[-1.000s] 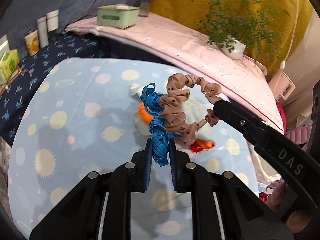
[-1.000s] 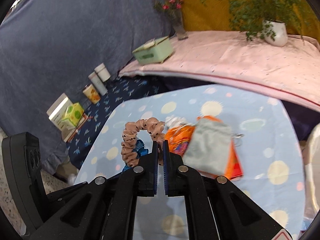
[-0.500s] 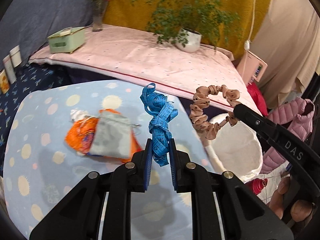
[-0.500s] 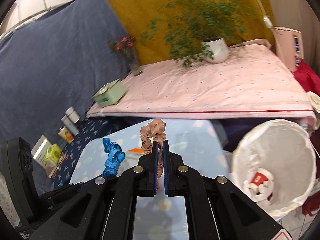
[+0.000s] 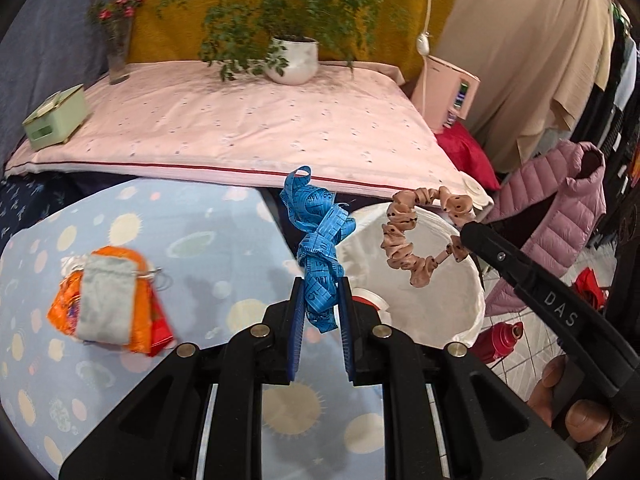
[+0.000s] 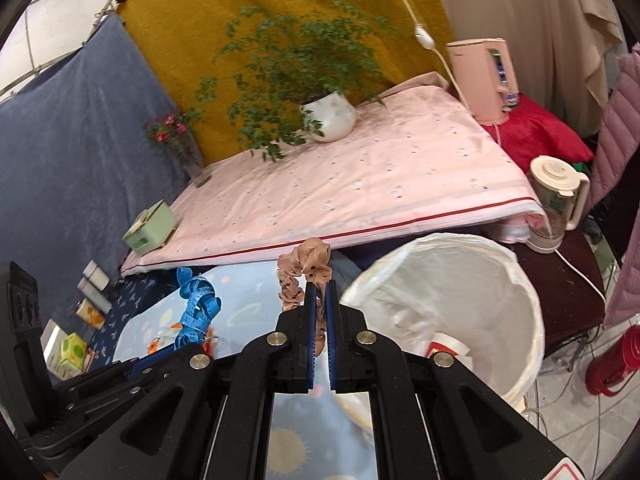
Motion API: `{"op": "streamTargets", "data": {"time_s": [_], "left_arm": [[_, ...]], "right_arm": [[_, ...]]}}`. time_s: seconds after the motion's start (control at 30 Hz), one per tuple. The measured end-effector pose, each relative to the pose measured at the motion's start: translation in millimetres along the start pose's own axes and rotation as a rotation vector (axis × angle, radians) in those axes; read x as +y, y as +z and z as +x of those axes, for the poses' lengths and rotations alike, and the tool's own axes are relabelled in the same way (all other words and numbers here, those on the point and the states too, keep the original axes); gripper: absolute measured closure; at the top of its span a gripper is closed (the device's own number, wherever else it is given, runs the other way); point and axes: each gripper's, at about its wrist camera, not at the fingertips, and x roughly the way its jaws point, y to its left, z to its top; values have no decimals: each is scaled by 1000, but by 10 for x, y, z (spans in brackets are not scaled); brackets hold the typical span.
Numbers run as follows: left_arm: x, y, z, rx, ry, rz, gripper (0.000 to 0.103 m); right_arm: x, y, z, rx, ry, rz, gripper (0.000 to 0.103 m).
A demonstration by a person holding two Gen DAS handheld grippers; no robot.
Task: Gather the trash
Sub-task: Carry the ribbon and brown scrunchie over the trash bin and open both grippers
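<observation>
My left gripper [image 5: 321,292] is shut on a crumpled blue measuring tape [image 5: 318,236], held in the air near the table's right edge. The tape also shows in the right wrist view [image 6: 196,312]. My right gripper [image 6: 319,292] is shut on a tan dotted scrunchie [image 6: 304,272], which hangs over the white-lined trash bin [image 5: 460,304] in the left wrist view [image 5: 404,248]. The bin [image 6: 472,256] stands on the floor beside the table and holds a red and white cup [image 6: 446,346].
An orange and grey pouch bundle [image 5: 108,300] lies on the blue spotted tablecloth [image 5: 192,232]. Behind is a pink-covered surface [image 5: 240,120] with a potted plant [image 5: 294,60], a green box [image 5: 54,116] and a vase [image 5: 118,60]. A red flask [image 5: 500,338] and a pink jacket [image 5: 560,208] are right of the bin.
Both grippers have swung right from over the table toward the bin, carrying the tape and the scrunchie. The scrunchie now hangs over the bin's opening.
</observation>
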Motion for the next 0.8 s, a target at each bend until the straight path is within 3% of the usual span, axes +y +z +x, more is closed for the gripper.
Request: {"op": "streamTargets", "data": {"time_s": [0.47,0.53,0.67,0.8], "left_arm": [[-558,129,455,65,-50,75,86],[-594,135,493,61,-52,78,86],[-617,144,545,61,-29,75,67],[-588,136,595,72,-17,68,66]], "right_arm": [[-602,-19,88,22,-62,82,98],[-644,-14,113,25,-70,90,92],[-705,-4,128,16,-93,101,82],[-705,-11,148,19,-95,95,78]]}}
